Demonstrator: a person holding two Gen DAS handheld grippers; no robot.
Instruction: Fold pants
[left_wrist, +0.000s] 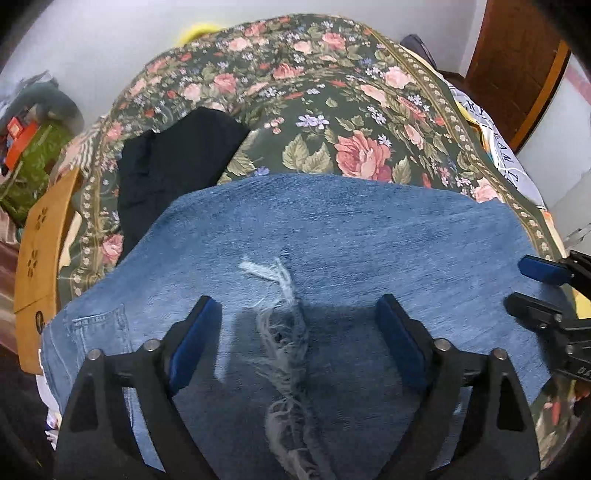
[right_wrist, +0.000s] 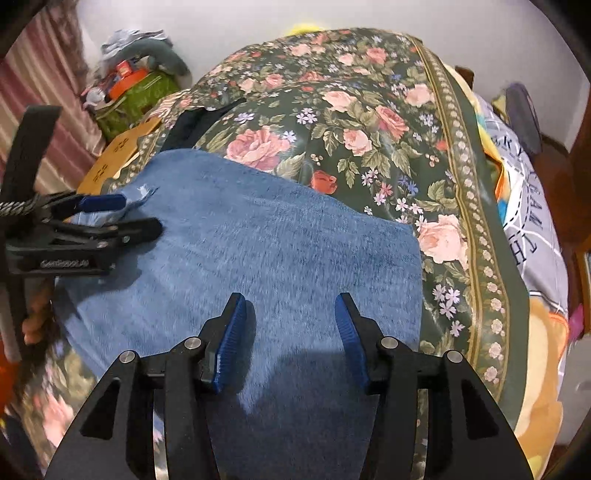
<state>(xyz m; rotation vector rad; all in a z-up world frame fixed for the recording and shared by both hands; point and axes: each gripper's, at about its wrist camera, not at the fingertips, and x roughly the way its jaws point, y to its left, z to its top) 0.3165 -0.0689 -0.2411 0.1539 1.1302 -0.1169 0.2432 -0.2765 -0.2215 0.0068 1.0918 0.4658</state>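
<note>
Jeans lie folded into a compact block on the floral bedspread; both claws, left and right, hover released above, probably one fold remaining.

The near end of the jeans is running under my left gripper and off the frame's bottom. The dark garment is lying partly hidden beneath them

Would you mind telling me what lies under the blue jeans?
The jeans lie on a floral bedspread, which shows around their far edge. Their left corner overlaps a black garment. How far that garment runs beneath is covered by the denim.
</note>
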